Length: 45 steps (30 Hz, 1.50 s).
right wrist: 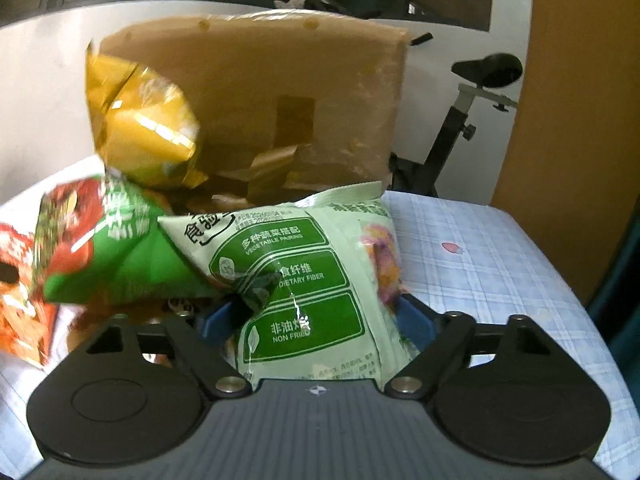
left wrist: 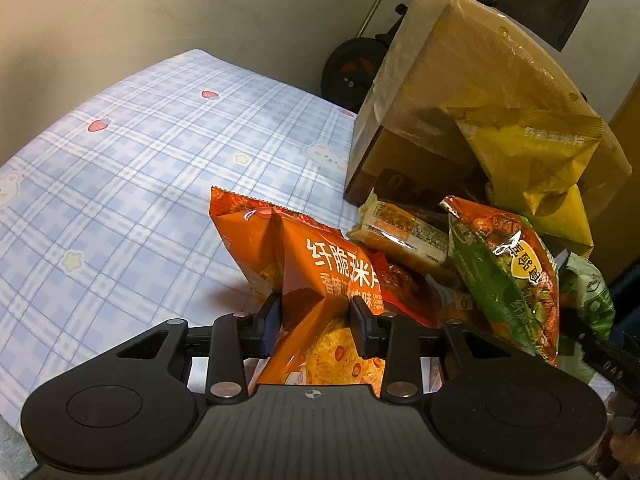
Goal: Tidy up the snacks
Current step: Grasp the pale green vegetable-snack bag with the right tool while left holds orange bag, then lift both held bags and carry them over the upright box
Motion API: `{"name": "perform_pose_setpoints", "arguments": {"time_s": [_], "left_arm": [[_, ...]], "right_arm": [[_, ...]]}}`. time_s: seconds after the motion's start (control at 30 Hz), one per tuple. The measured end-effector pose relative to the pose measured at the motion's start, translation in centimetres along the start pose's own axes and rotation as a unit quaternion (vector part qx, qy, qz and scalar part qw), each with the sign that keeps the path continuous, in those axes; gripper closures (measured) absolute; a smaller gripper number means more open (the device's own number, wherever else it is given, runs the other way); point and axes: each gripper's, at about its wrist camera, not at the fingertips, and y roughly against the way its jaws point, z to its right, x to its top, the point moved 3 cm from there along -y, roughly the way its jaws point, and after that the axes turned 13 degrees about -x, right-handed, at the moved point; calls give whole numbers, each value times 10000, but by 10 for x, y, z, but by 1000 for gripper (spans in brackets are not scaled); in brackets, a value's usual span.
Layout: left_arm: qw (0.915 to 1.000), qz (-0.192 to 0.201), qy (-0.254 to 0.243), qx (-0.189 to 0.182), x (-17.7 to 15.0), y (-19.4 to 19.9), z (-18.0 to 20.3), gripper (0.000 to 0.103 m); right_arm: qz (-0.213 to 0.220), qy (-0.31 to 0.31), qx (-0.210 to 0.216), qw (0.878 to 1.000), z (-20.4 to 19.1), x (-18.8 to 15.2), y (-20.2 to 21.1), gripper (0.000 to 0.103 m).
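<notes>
The left gripper point(left wrist: 316, 320) has its jaws pinched on the orange bag point(left wrist: 316, 280) at a crease; the right gripper point(right wrist: 316, 316) has its jaws closed around the pale green bag point(right wrist: 304, 280). Both bags sit in the snack pile before the tipped box point(left wrist: 460, 92) on the bed point(left wrist: 140, 160). Lift each bag clear slowly, keeping grip light to avoid crushing chips.

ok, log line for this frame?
left gripper: shut on orange chip bag | right gripper: shut on pale green bag | box: behind
</notes>
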Motion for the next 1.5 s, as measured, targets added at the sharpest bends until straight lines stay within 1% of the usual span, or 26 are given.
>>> {"name": "perform_pose_setpoints", "arguments": {"time_s": [0.03,0.17,0.33,0.53,0.77,1.1,1.2,1.3,1.4,1.5], "left_arm": [[10000,28,0,-5,0,2,1,65],[9998,179,-25,5,6,10,3,65],[9989,434,-160,72,17,25,8,65],[9950,863,-494,87,40,49,20,65],[9884,1276,-825,-18,72,71,42,65],[9743,1900,-1155,-370,124,96,87,65],[9709,2034,-1160,-503,139,94,103,65],[9674,2179,-1075,-711,158,90,120,65],[9630,2291,-1172,-800,171,81,138,65],[9604,2310,-1286,-885,181,69,155,64]], "right_arm": [[-20,-85,27,10000,4,2,1,22],[-50,-482,70,9988,19,11,7,23],[67,-766,56,9970,33,27,18,23],[396,-983,33,9944,48,52,37,23],[827,-1094,93,9905,57,85,56,23],[1419,-1121,262,9832,58,136,63,23],[1532,-1249,332,9797,56,148,62,23],[1611,-1424,433,9757,55,161,59,23],[1720,-1556,483,9715,54,176,56,23],[1809,-1503,602,9701,50,191,51,23]]}}
